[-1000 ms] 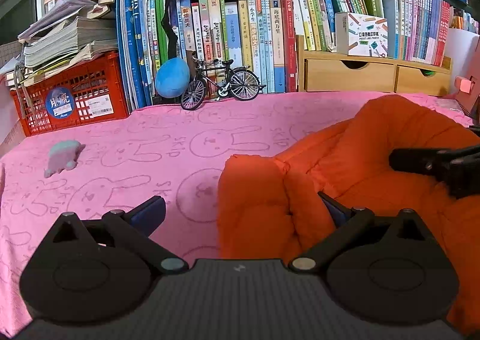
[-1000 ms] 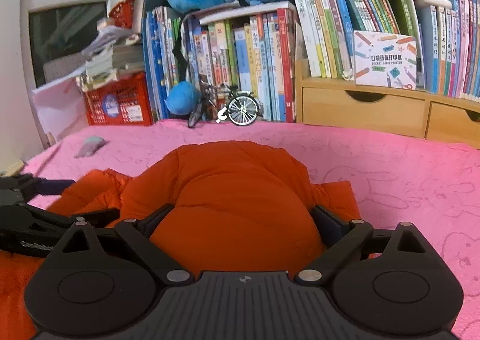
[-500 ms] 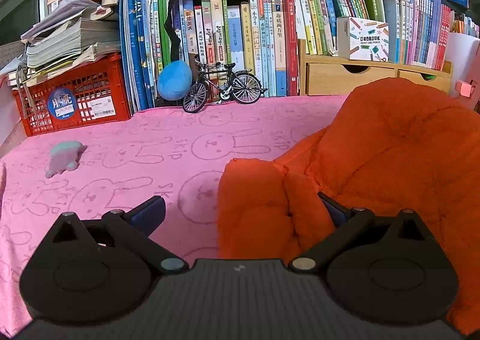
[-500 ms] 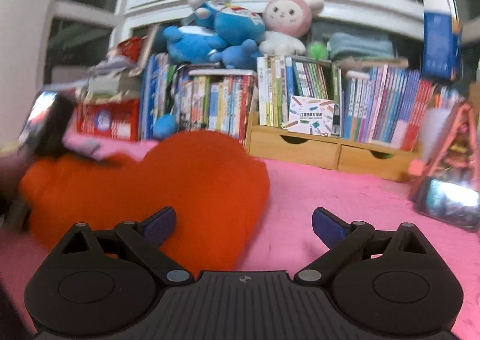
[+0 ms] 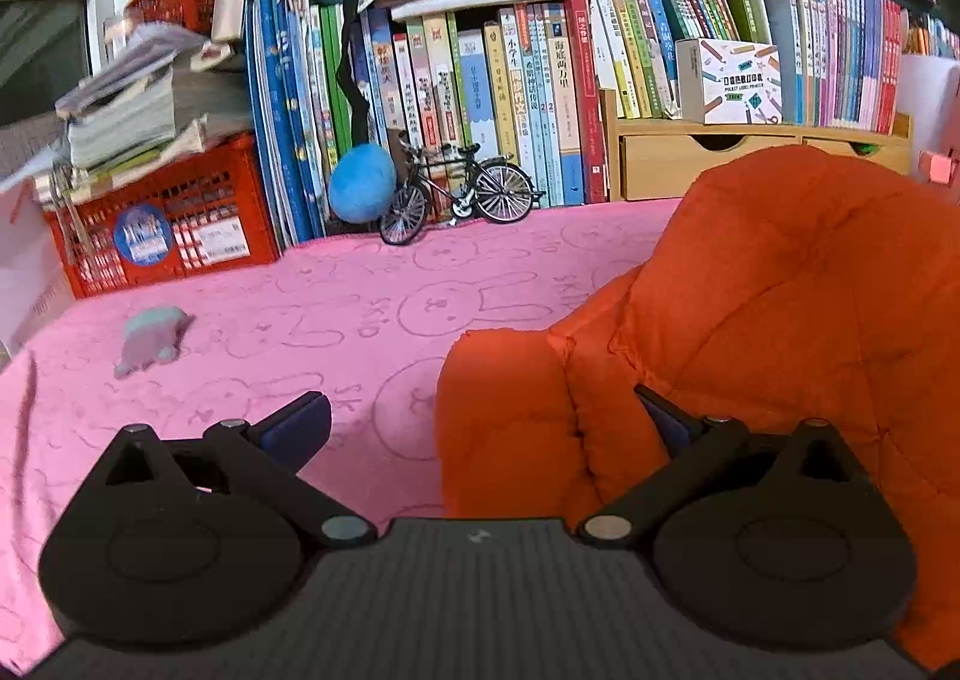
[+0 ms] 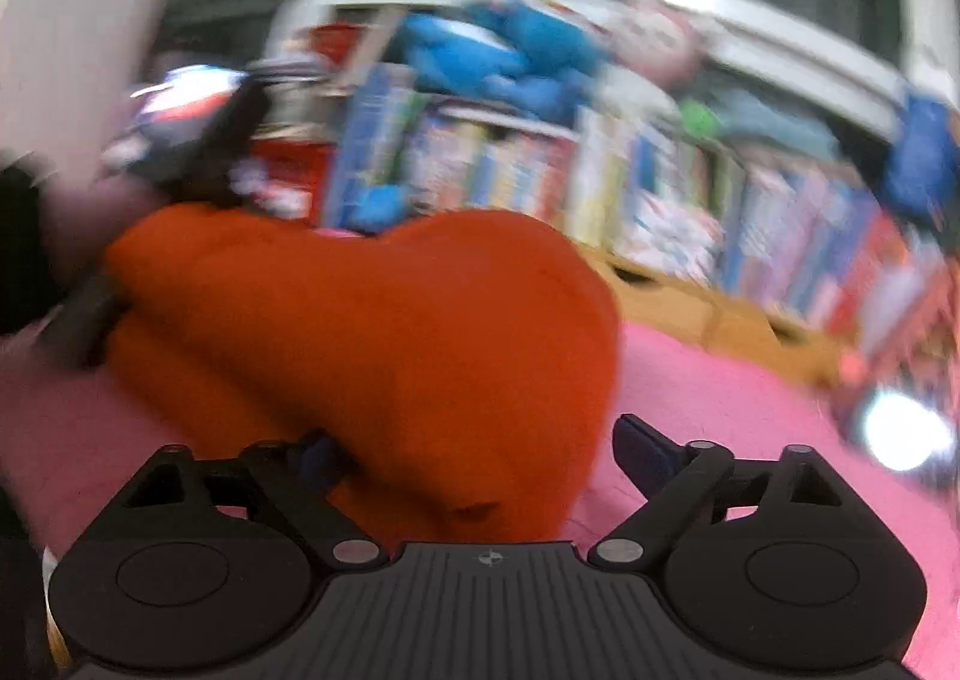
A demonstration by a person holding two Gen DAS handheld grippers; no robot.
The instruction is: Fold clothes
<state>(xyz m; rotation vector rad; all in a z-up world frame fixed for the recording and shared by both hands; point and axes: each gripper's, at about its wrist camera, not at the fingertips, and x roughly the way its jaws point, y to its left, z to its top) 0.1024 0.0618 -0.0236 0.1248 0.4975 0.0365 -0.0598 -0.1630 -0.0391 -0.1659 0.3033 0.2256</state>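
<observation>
The orange jacket (image 5: 780, 320) was seen bunched up on the pink cloth (image 5: 300, 332), to the right in the left wrist view; the left gripper (image 5: 480, 422) was held wide open, a padded fold of the jacket lying between its fingers and against the right one, nothing being clamped; the right gripper (image 6: 474, 452) was likewise spread open, the jacket (image 6: 390, 332) mounded between its fingers, though that view was blurred; a grey toy (image 5: 150, 338) lay on the cloth well apart from the jacket; a model bicycle (image 5: 459, 194) stood before the books (image 5: 510, 80).
</observation>
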